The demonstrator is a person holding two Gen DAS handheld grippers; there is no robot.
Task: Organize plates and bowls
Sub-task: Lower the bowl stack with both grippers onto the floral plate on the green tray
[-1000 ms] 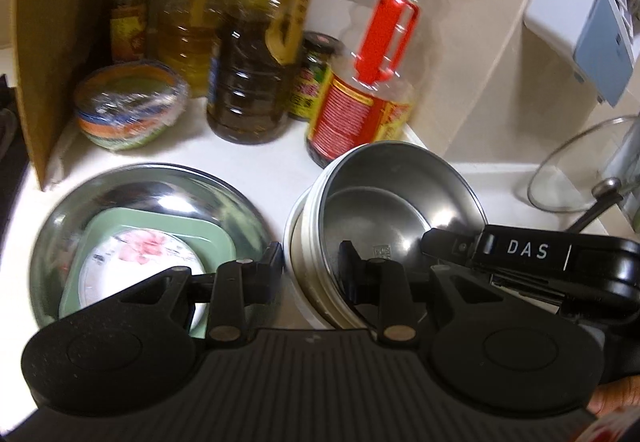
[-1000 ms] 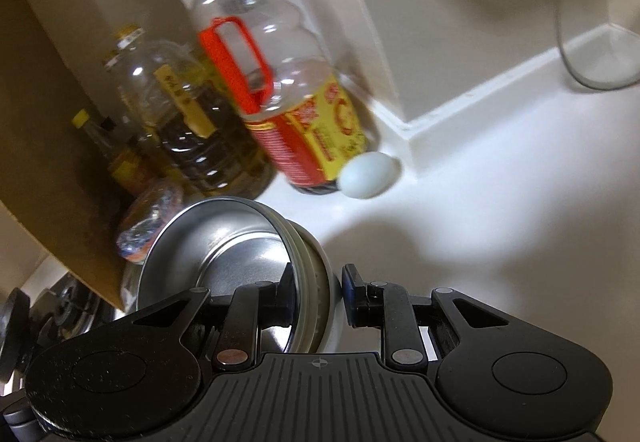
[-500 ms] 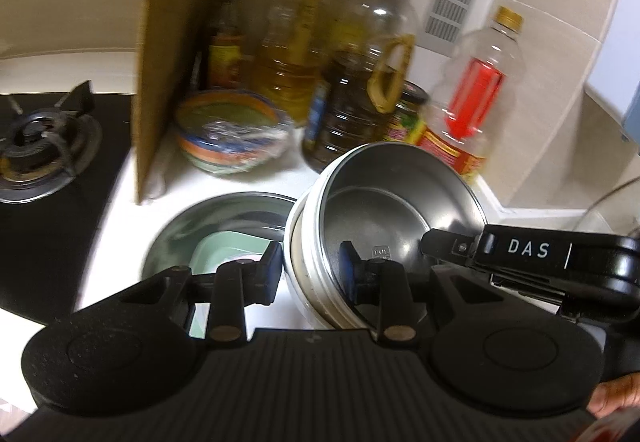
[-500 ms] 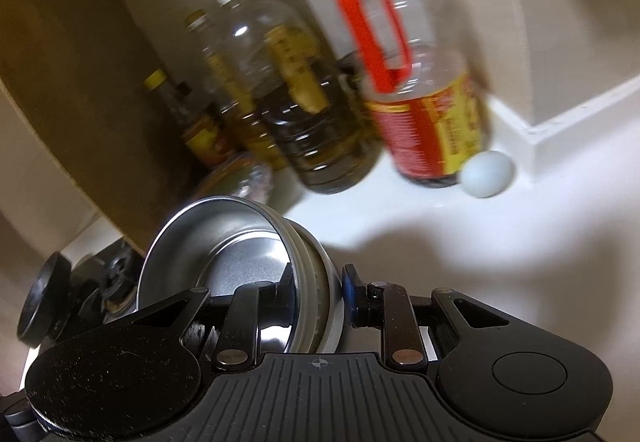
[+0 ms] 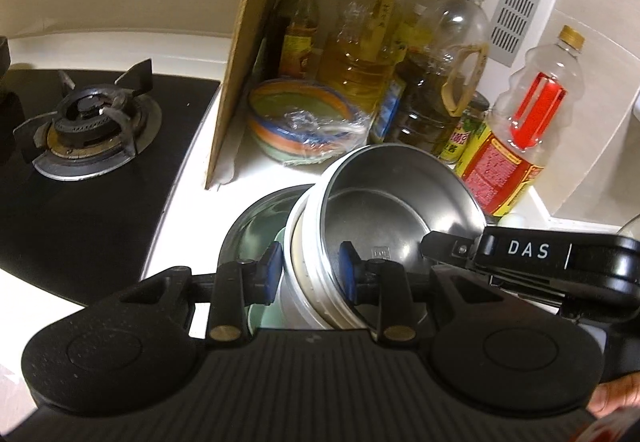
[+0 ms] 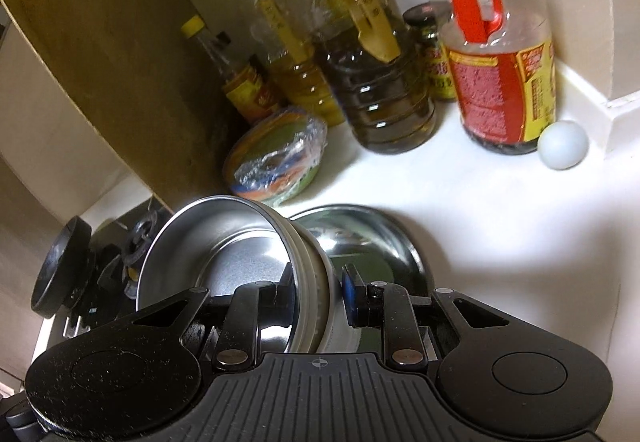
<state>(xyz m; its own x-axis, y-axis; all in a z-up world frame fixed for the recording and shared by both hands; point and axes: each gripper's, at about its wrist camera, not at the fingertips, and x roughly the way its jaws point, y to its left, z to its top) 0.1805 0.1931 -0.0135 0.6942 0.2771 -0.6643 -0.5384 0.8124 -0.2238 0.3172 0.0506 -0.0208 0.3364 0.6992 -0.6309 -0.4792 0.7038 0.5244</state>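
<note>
Gripping opposite sides of the rim, the left gripper and the right gripper are both clenched on a stack of nested steel bowls, one jaw inside and one outside in each case. The stack is held tilted above the white bench, over a wide steel basin in which a pale green dish is seen. A striped bowl covered in plastic film is set behind it, near a cardboard panel that is stood between the bench and a gas burner. Oil bottles are lined along the wall, and a pale egg is lying beside a red-handled bottle.
</note>
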